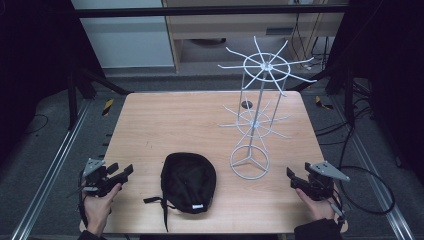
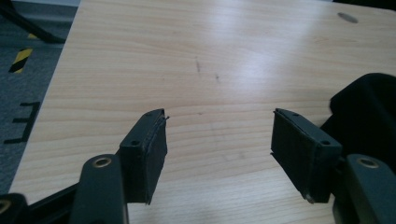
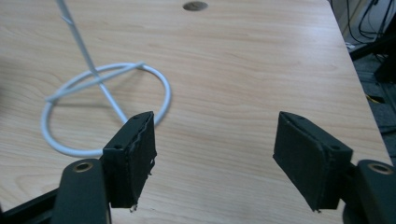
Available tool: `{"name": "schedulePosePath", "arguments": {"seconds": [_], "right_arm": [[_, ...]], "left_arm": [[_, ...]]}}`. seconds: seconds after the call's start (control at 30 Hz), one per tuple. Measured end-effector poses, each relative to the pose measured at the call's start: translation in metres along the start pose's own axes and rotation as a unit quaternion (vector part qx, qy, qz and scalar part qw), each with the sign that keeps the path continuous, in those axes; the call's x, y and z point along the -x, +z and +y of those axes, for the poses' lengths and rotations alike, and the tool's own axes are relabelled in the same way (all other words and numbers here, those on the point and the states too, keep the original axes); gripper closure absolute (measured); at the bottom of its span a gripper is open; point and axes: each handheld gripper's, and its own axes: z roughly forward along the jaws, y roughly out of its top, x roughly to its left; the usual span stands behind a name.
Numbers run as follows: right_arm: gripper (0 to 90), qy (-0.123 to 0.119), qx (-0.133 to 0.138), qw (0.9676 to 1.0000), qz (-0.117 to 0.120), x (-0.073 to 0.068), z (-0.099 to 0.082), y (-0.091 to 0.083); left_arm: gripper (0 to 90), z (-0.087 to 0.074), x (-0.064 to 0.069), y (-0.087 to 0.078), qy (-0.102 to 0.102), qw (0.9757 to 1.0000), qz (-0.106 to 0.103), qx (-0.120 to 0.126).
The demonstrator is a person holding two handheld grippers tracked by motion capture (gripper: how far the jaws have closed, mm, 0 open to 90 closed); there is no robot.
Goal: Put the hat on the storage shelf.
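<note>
A black cap (image 1: pixel 188 182) lies on the wooden table (image 1: pixel 170 120) near its front edge, with a strap trailing off to its left. A white wire rack (image 1: pixel 256 115) with two tiers of spoke hooks stands to the cap's right on a ring base (image 3: pixel 93 109). My left gripper (image 1: pixel 121 171) hovers open at the table's front left corner, with nothing between its jaws. The cap's edge (image 2: pixel 369 112) lies just to the right of it. My right gripper (image 1: pixel 291 176) is open and empty at the front right, close to the rack's base.
A dark round hole (image 1: pixel 246 104) sits in the tabletop behind the rack. Cables (image 1: pixel 370 185) trail on the floor to the right. Metal rails (image 1: pixel 50 170) run along both sides of the table. Bare wood spreads across the table's left and far half.
</note>
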Motion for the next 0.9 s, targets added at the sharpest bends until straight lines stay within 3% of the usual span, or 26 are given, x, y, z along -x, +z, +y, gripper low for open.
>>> {"name": "schedulePosePath", "arguments": {"seconds": [0.17,0.27,0.43,0.8,0.9], "right_arm": [[37.9,-0.014,0.001,0.9997,0.019,-0.012,0.002,-0.003],[40.8,-0.029,-0.003,0.9987,0.041,-0.025,0.004,-0.004],[43.3,-0.033,-0.005,0.9973,0.066,-0.039,0.006,-0.006],[45.6,-0.055,-0.006,0.9918,0.116,-0.075,0.015,-0.005],[46.7,-0.07,-0.007,0.9886,0.133,-0.09,0.018,-0.003]], "left_arm": [[40.3,0.002,0.011,-0.006,0.005,0.9997,-0.019,0.012],[42.1,0.005,0.02,-0.009,0.017,0.9996,-0.022,0.012],[42.0,0.005,0.029,-0.008,0.023,0.9992,-0.031,0.005],[42.9,0.009,0.051,-0.008,0.048,0.997,-0.06,0.005],[44.1,0.01,0.057,-0.008,0.055,0.9961,-0.069,0.003]]}}
